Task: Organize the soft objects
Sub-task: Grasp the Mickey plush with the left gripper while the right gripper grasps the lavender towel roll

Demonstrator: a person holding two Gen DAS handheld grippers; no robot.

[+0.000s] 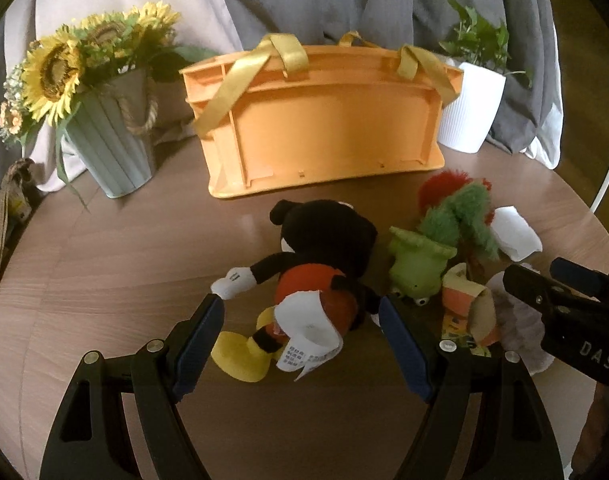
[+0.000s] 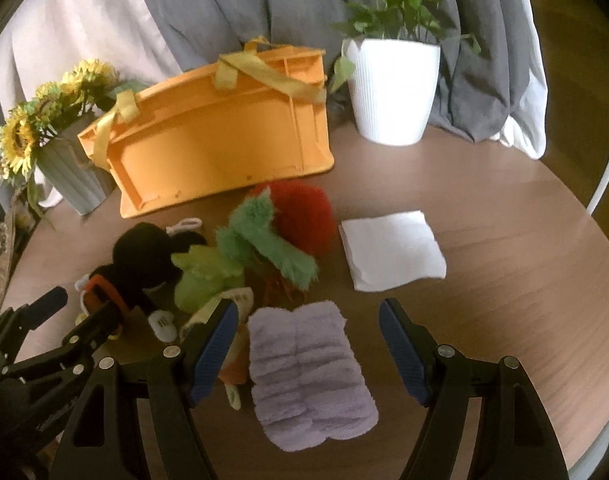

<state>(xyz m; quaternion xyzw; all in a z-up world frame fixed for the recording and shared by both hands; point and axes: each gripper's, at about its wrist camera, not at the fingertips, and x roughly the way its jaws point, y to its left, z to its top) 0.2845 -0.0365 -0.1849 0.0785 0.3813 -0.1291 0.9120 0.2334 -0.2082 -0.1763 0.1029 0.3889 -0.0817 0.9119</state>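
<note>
So the orange basket [image 1: 316, 120] with the gold ribbon handles is the anchor here, sitting at the back of the round wooden counter [image 1: 116, 264] with its long side facing the cameras. Off its left end there's a ribbed grey-green pot of fake sunflowers [image 1: 84, 80]. In front of the basket, a bit left of its middle, the Mickey Mouse plush [image 1: 316, 268] lies with its black head toward the basket and yellow shoes toward the camera; a long white care tag curls off it, and the print on that is too small to read. The left gripper [image 1: 302, 320] has its fingers spread wide apart with Mickey's lower half between them, not squeezing anything. In front of the basket's right half you get the small green frog plush [image 1: 418, 264], then the shaggy green and red plush [image 2: 280, 232] touching it. A white folded napkin [image 2: 390, 248] lies flat in front of the basket's right corner, just beside the red fur. Nearer the camera than all that, well out from the basket, the lilac fuzzy towel [image 2: 308, 372] lies between the fingers of the right gripper [image 2: 308, 348], which are released and wide apart too. That gripper's body reads "DAS" in the left wrist view. Off the basket's right end stands a white ribbed planter [image 2: 392, 92] with a leafy green plant.
</note>
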